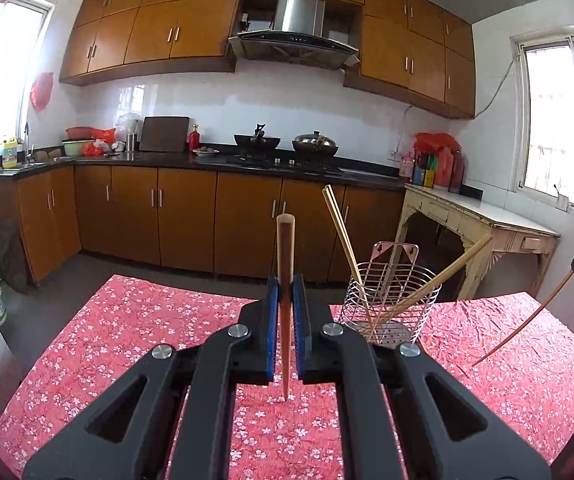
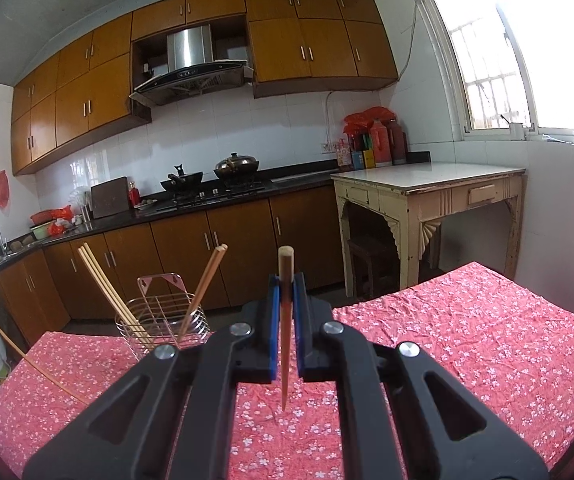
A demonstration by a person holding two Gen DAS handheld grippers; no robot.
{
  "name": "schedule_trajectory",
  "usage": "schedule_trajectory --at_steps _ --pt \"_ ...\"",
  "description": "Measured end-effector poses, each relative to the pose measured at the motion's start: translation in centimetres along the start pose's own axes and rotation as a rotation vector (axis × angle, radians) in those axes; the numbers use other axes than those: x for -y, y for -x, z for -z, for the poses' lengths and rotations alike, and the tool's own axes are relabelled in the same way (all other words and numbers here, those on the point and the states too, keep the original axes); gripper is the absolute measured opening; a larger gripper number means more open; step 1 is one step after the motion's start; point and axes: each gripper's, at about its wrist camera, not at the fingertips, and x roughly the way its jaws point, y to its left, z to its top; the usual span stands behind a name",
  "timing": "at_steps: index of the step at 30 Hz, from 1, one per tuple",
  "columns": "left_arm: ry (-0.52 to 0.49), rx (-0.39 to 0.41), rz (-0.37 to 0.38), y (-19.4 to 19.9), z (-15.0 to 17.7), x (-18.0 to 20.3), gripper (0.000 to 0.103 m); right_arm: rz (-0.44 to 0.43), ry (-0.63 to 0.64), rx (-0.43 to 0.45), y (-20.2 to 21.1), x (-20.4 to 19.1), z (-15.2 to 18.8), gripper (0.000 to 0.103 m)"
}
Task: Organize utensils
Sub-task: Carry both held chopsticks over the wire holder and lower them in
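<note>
Each chopstick stands upright, pinched between blue pads: one in the left gripper (image 1: 285,286), just left of the wire holder (image 1: 390,304), the other chopstick (image 2: 285,320) in the right gripper (image 2: 285,286), to the holder's right. The holder already has chopsticks leaning in it on the floral tablecloth (image 1: 127,340). I'd lift each thin tip above the rim, aim between the leaning sticks, then let go low.

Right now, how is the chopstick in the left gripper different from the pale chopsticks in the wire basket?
The held chopstick is reddish brown; the pale chopsticks are light tan. The held one stands upright, pinched by the left hand-held gripper, while the pale pair leans on the wire basket rim. The held one hangs above the tablecloth; the pair's tips sit inside the basket. All are slim and wooden-looking.
</note>
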Motion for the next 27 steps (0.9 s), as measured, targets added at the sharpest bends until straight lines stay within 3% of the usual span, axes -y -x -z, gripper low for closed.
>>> schedule_trajectory --at_steps 6,12,19,27 --pt "0.01 0.007 0.005 0.2 -0.2 0.0 0.007 -0.041 -0.01 0.003 0.6 -0.6 -0.4 0.007" --pt "0.025 0.043 0.018 0.5 -1.8 0.6 0.007 -0.141 -0.04 0.031 1.6 -1.8 -2.3 0.007" --pt "0.062 0.133 0.062 0.8 -6.4 2.3 0.007 -0.253 -0.072 0.104 2.2 -4.0 -6.4 0.007" --pt "0.149 0.206 0.101 -1.6 -10.6 4.8 0.007 -0.273 -0.087 0.177 -1.4 -7.2 -9.4 0.007"
